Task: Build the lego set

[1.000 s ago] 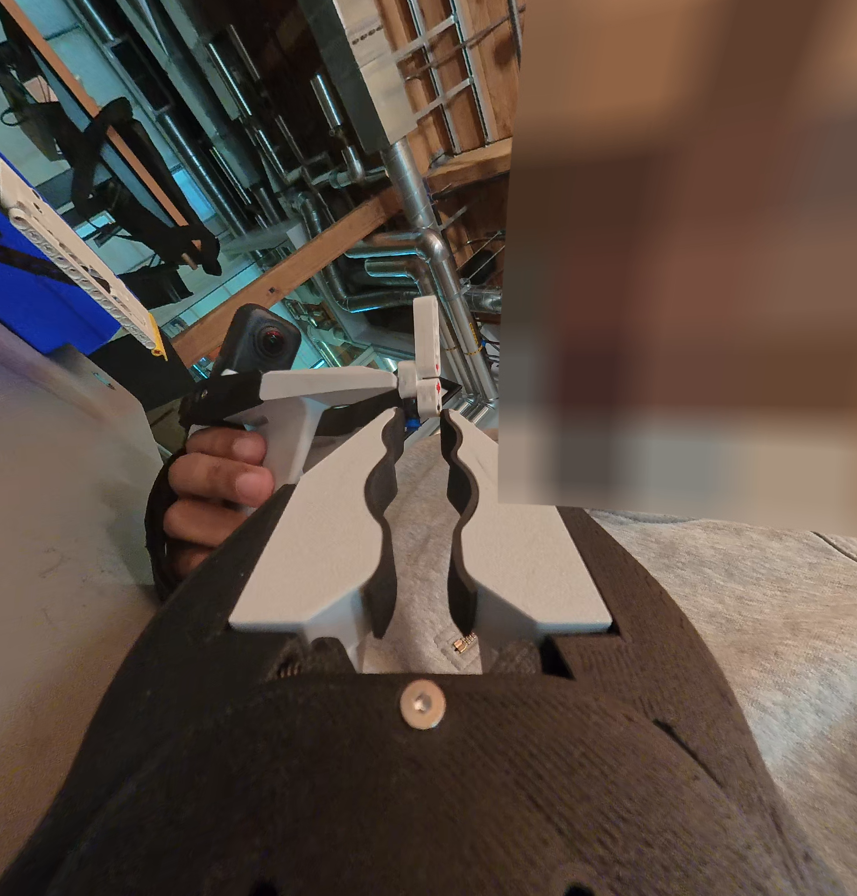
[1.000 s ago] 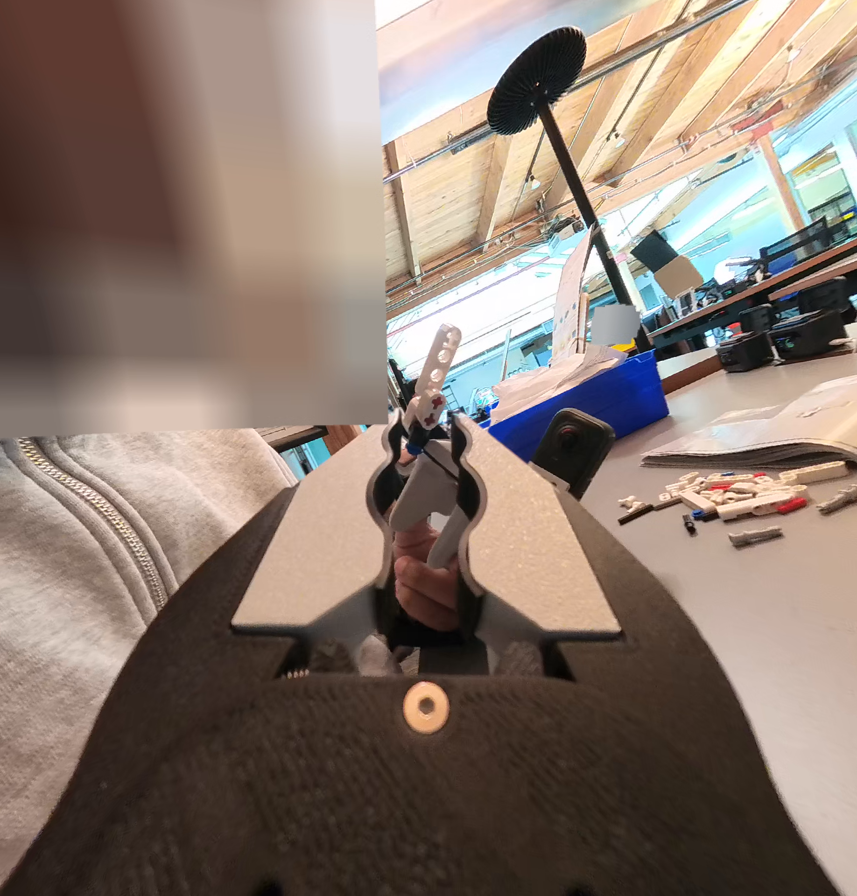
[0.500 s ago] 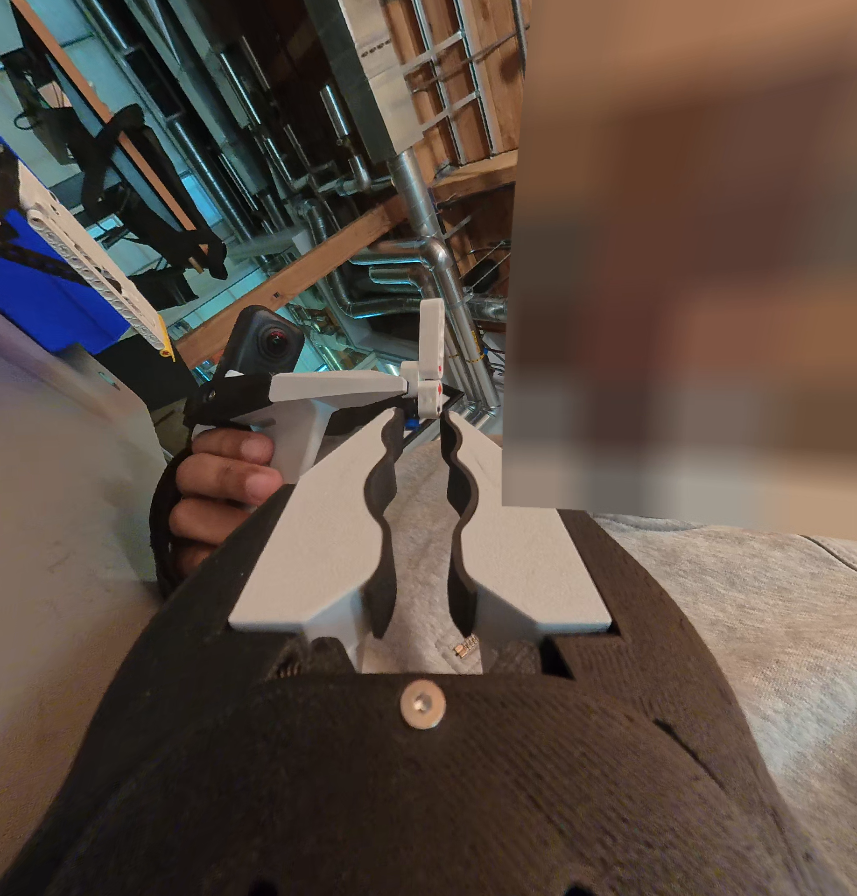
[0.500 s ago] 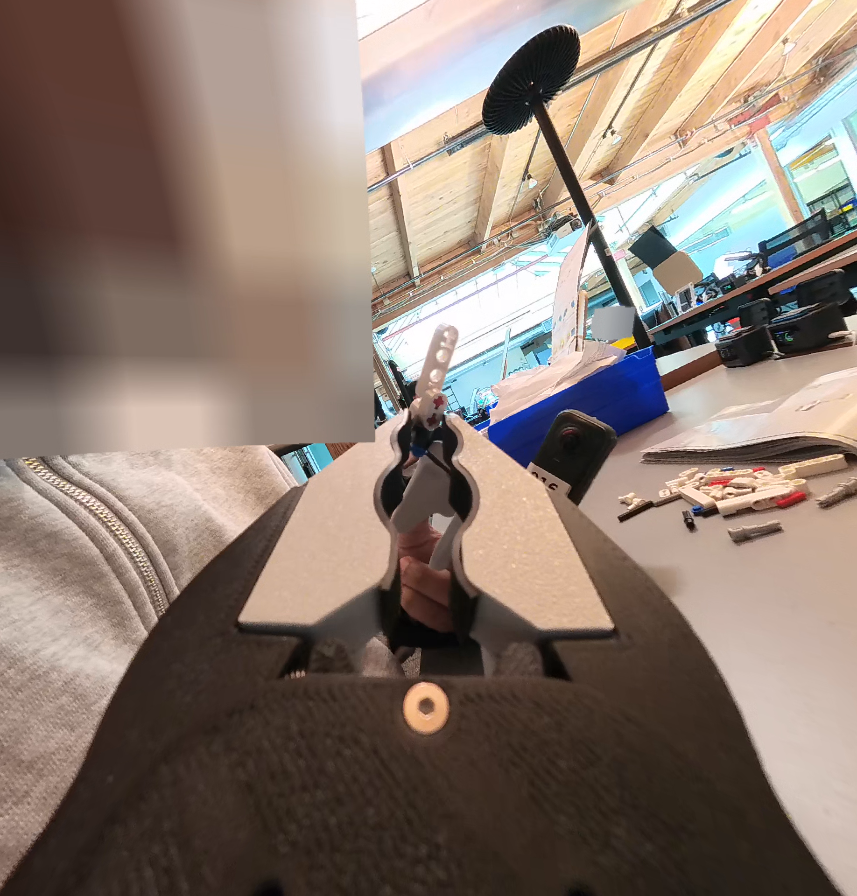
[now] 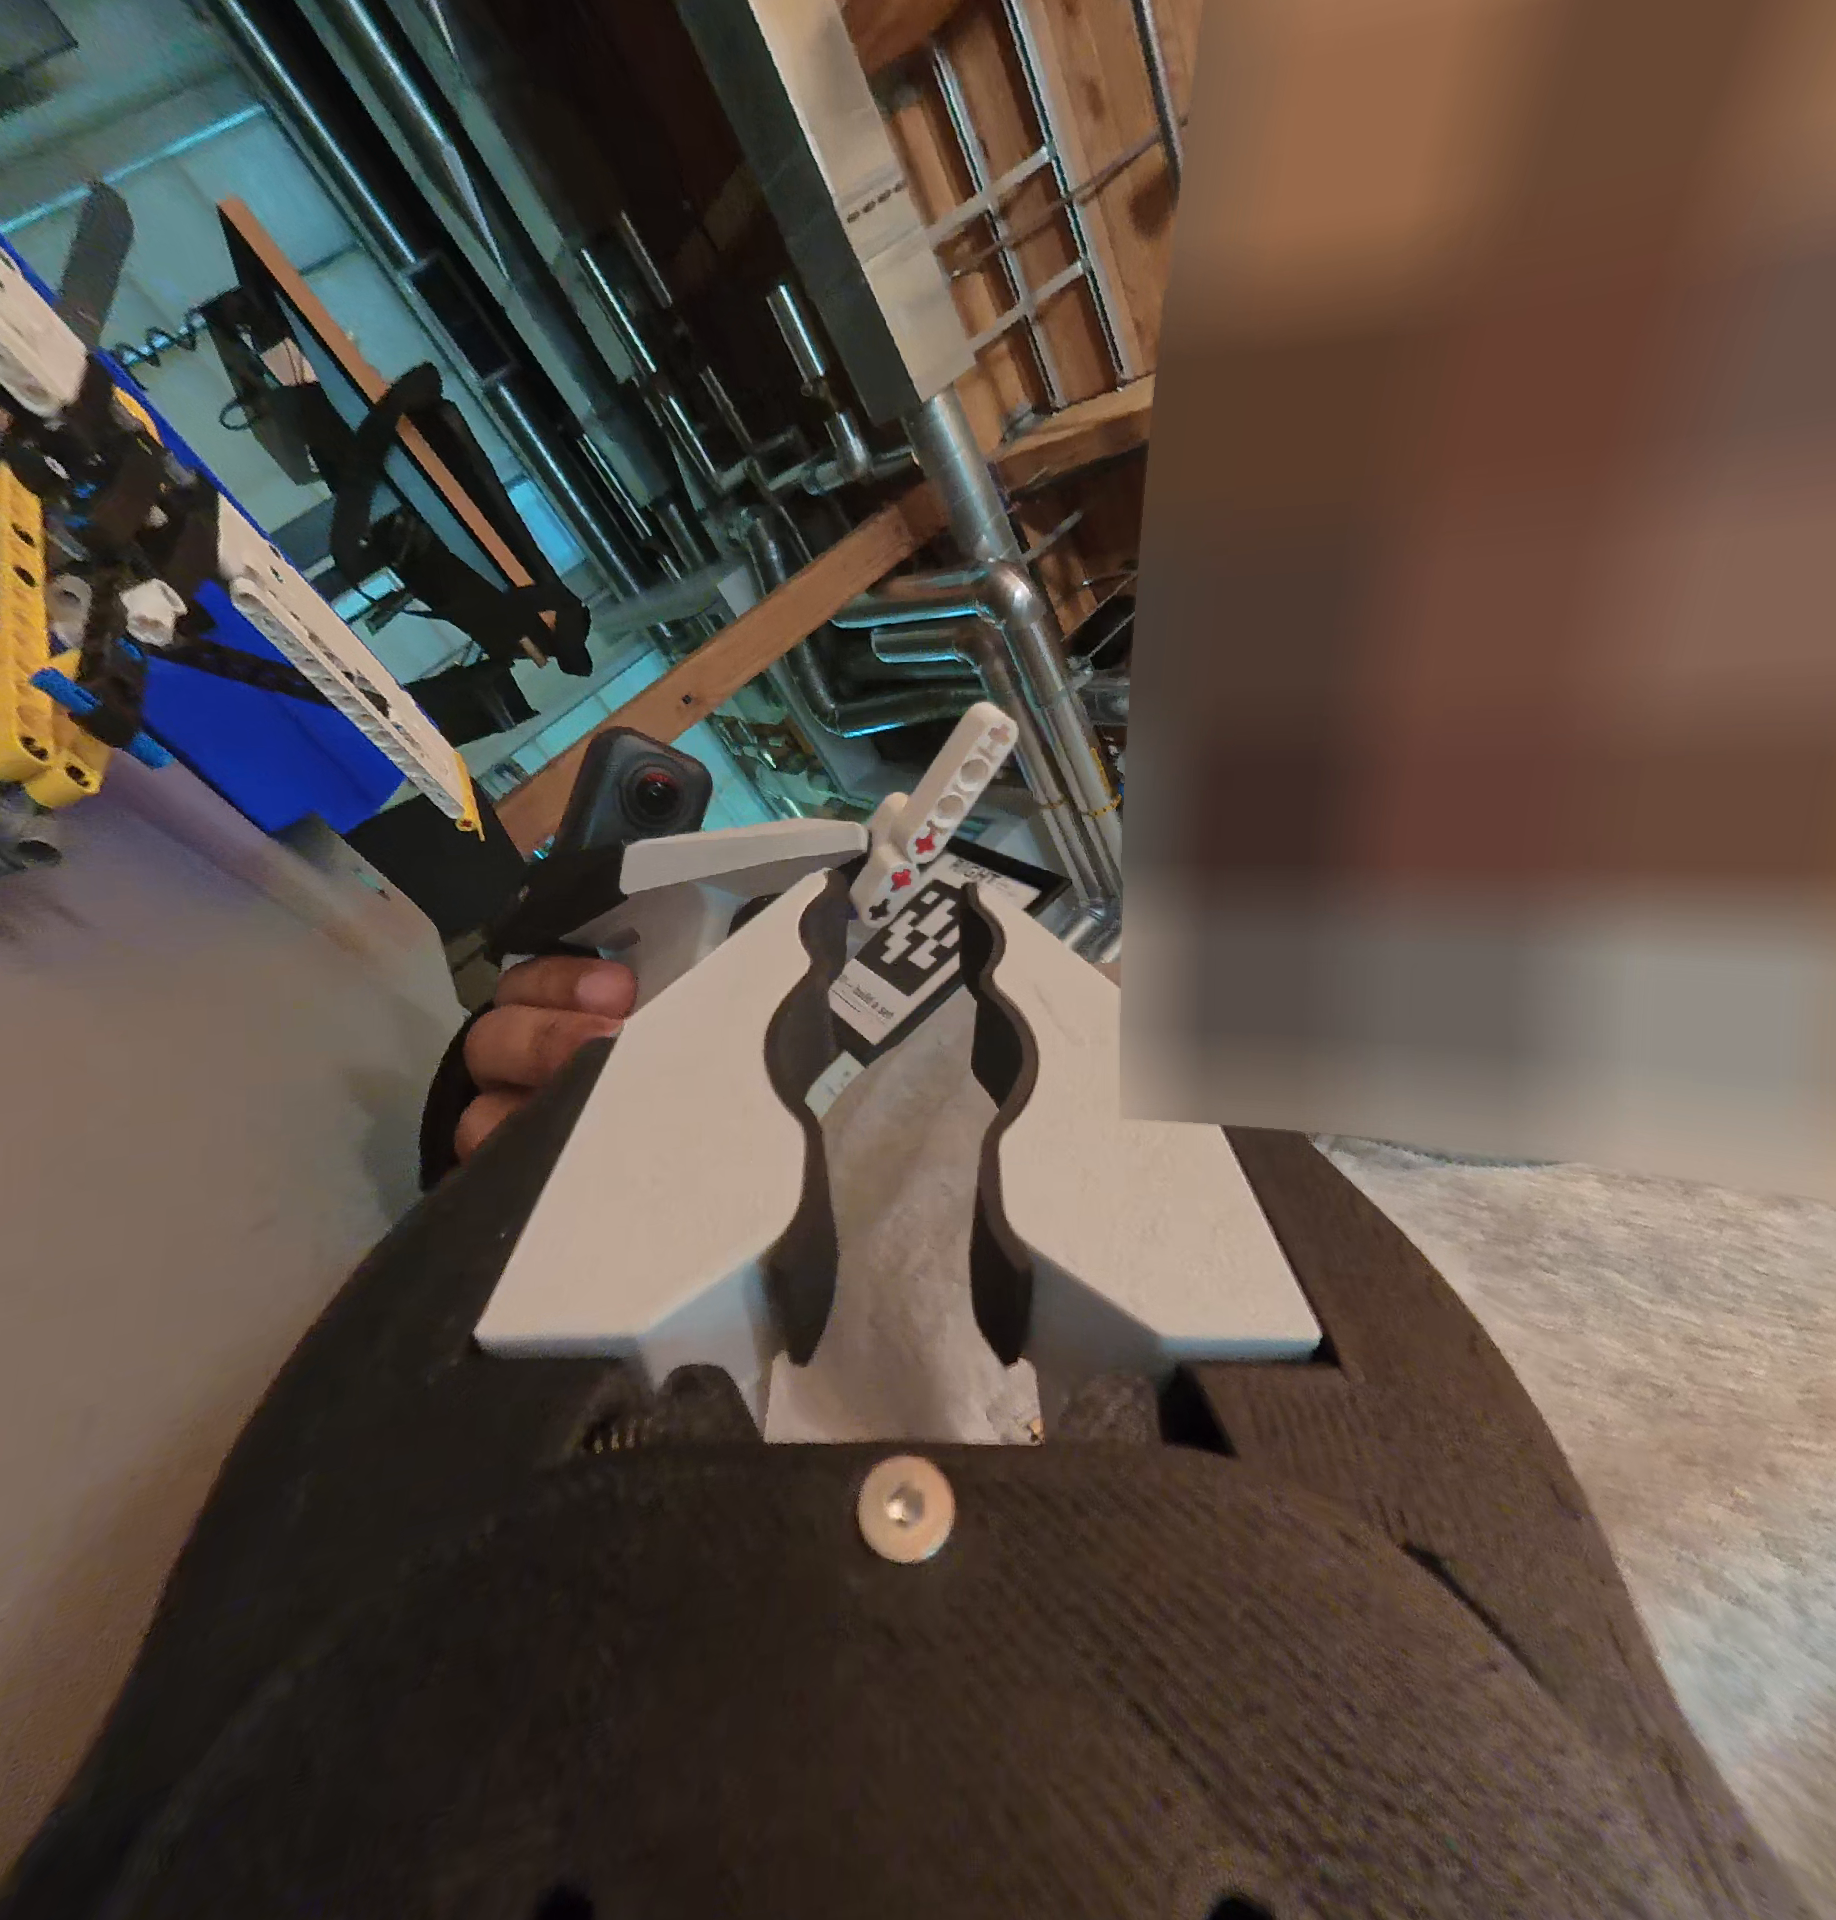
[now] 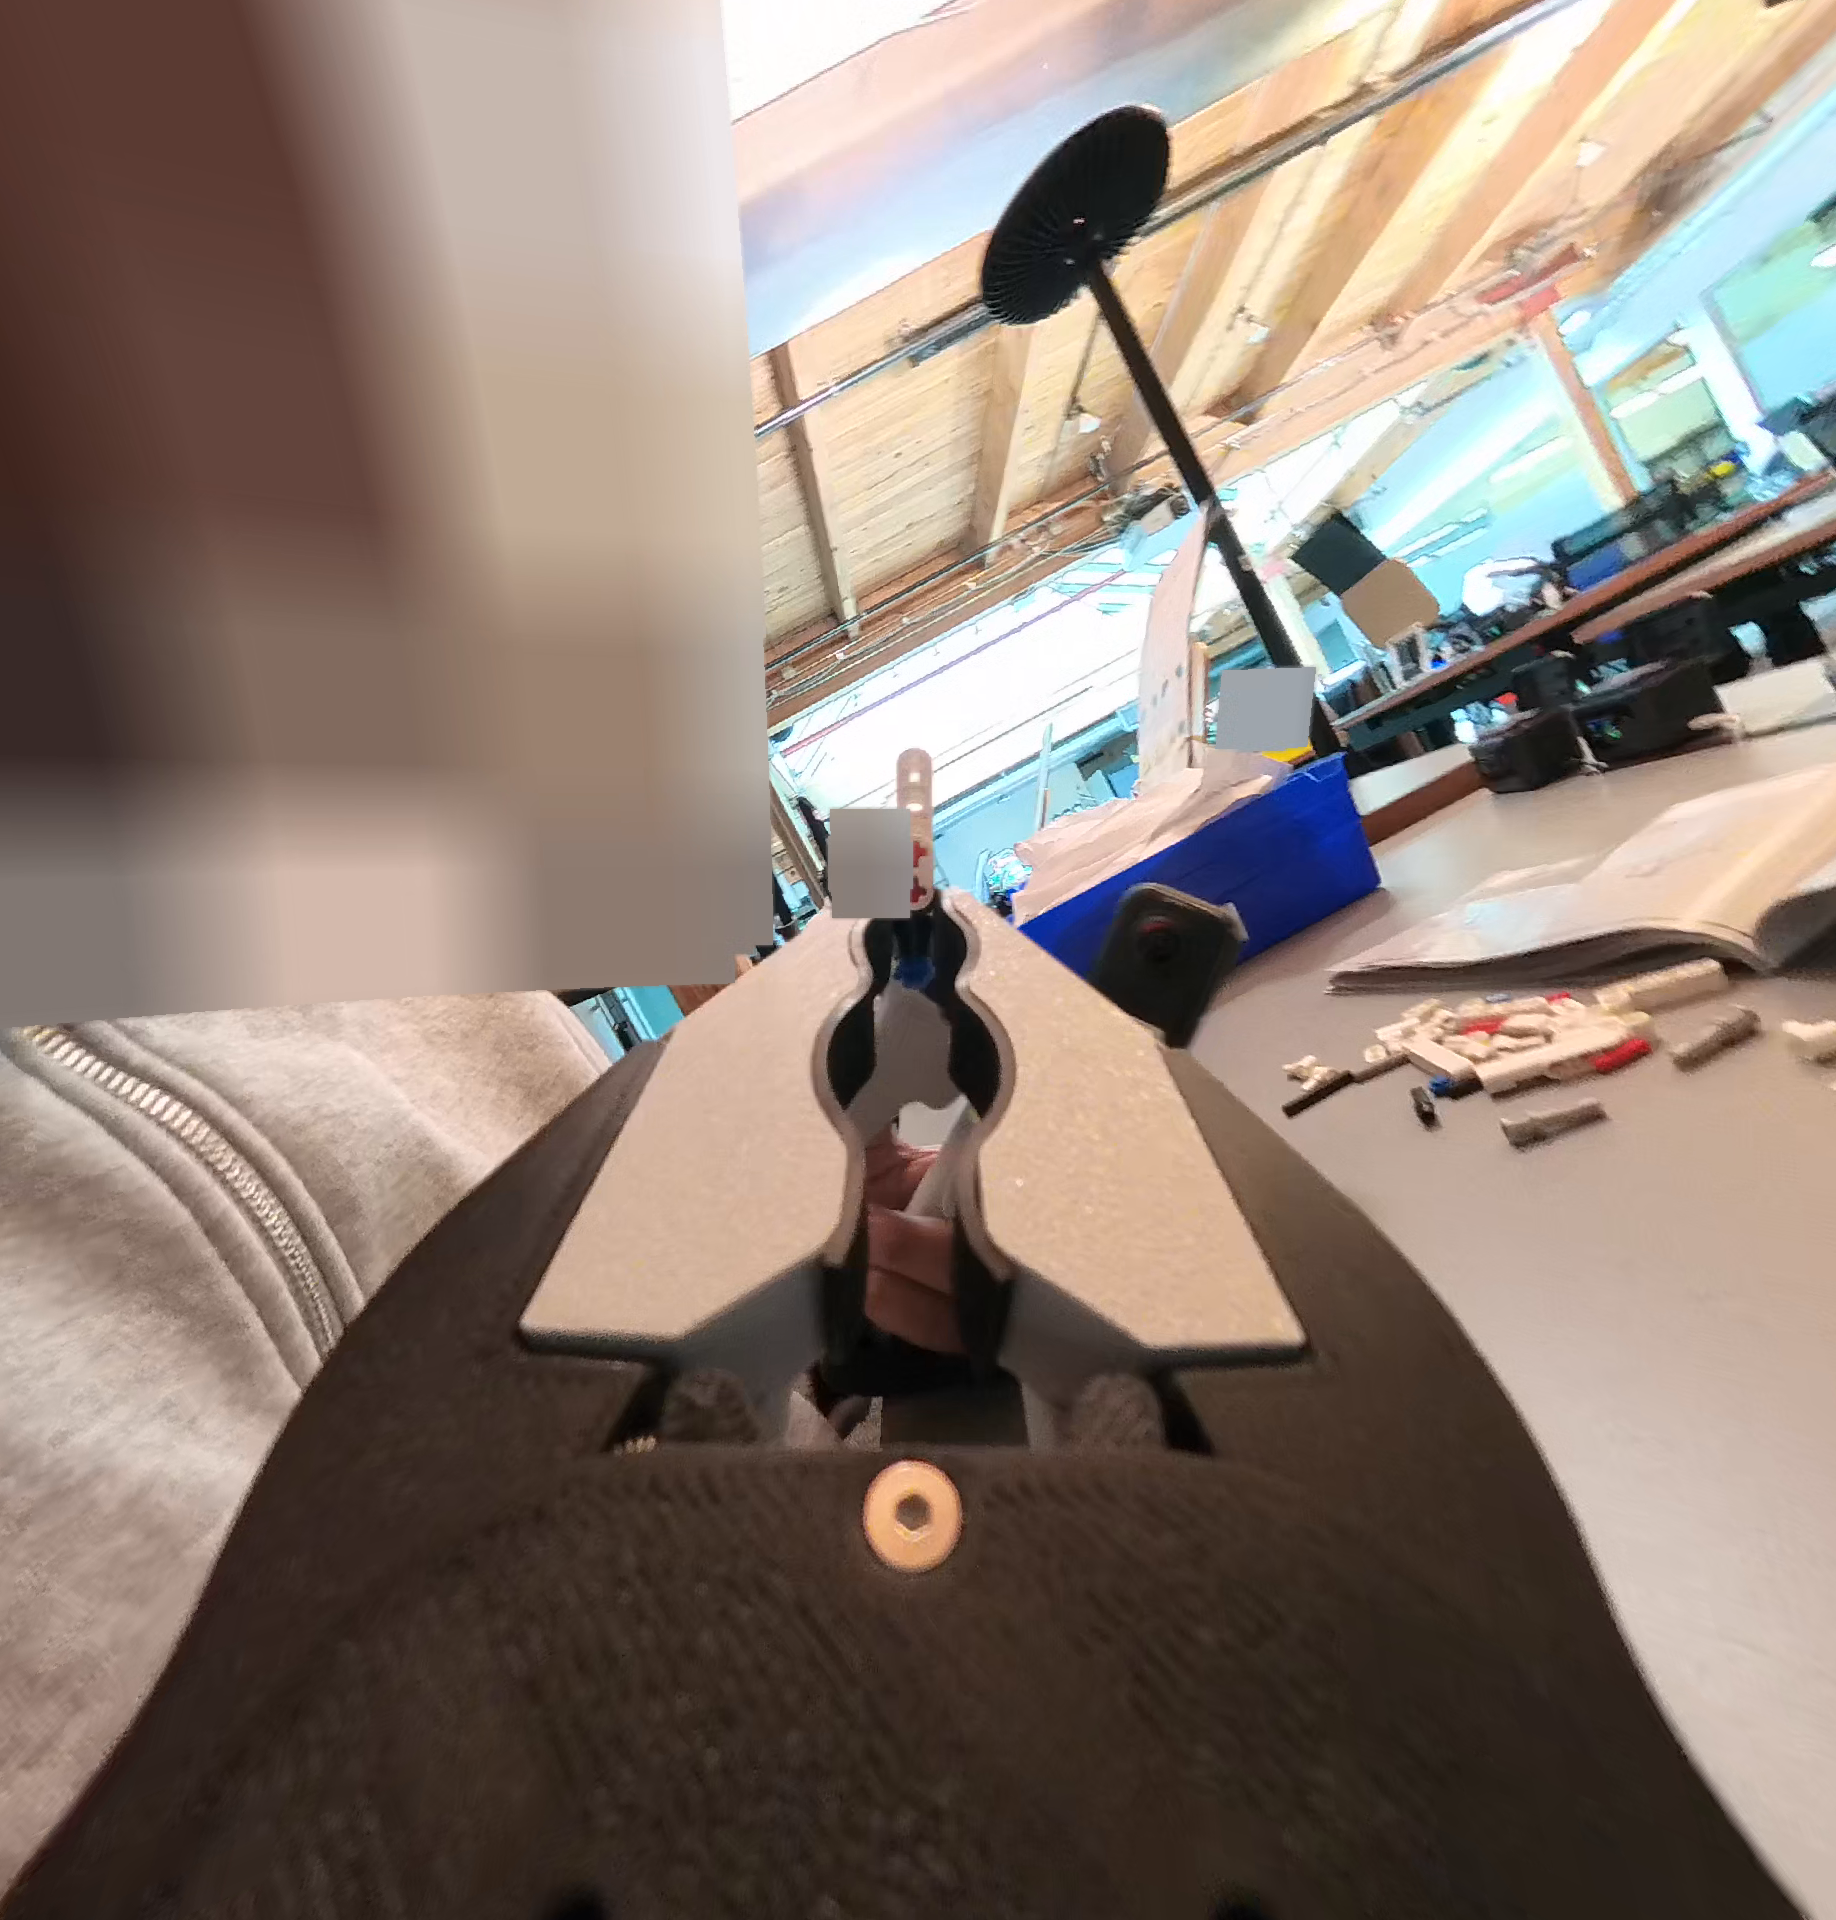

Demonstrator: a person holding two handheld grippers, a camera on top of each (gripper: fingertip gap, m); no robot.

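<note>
While the right tongs (image 6: 912, 935) stay clamped on the small white lego beam (image 5: 935, 821), the left tongs (image 5: 898, 920) have spread open and backed off it, so that press-fit looks done, held up off the surface (image 6: 1516, 1299).

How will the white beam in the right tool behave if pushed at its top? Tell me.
Probably stiff: the white beam looks like hard, straight plastic. Likely light, since the right tool carries it pinched near its lower end alone. Pushed at its free top, it may pivot in that small grip.
</note>
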